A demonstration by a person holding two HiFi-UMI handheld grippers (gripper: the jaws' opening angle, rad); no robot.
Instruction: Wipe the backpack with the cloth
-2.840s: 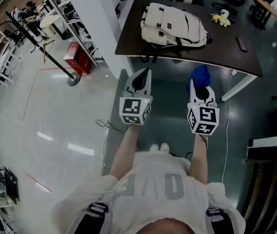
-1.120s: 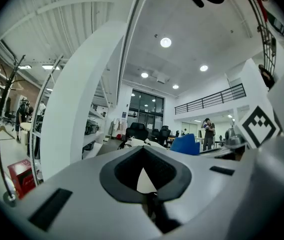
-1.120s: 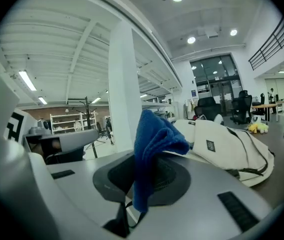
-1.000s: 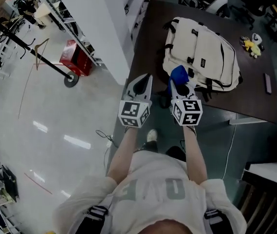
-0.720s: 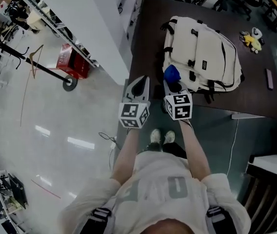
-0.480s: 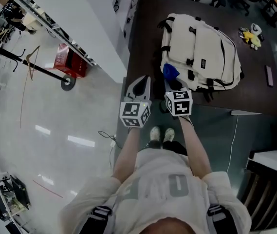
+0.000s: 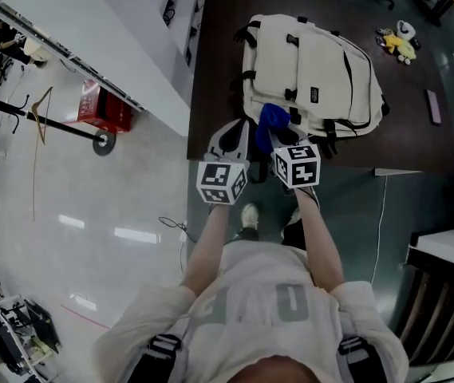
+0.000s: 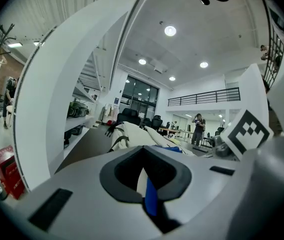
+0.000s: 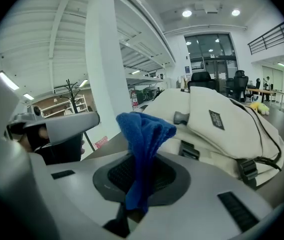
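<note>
A cream backpack (image 7: 310,70) lies flat on the dark brown table (image 7: 215,70). My right gripper (image 7: 278,140) is shut on a blue cloth (image 7: 270,120), which stands up from its jaws over the backpack's near edge. In the right gripper view the cloth (image 9: 144,134) rises from the right gripper (image 9: 139,166), with the backpack (image 9: 221,119) just behind it. My left gripper (image 7: 232,132) is beside it to the left, over the table's near edge, jaws together and holding nothing. The left gripper view shows the left gripper (image 8: 144,156) and the backpack (image 8: 132,136) beyond it.
A yellow plush toy (image 7: 396,42) and a dark phone (image 7: 432,106) lie at the table's far right. A white pillar (image 7: 91,30) stands left of the table. A red box (image 7: 99,110) and a stand's round base (image 7: 103,142) sit on the shiny floor.
The person has walked up to the table. Both grippers have come from over the floor to the backpack's near edge, the blue cloth still in the right one.
</note>
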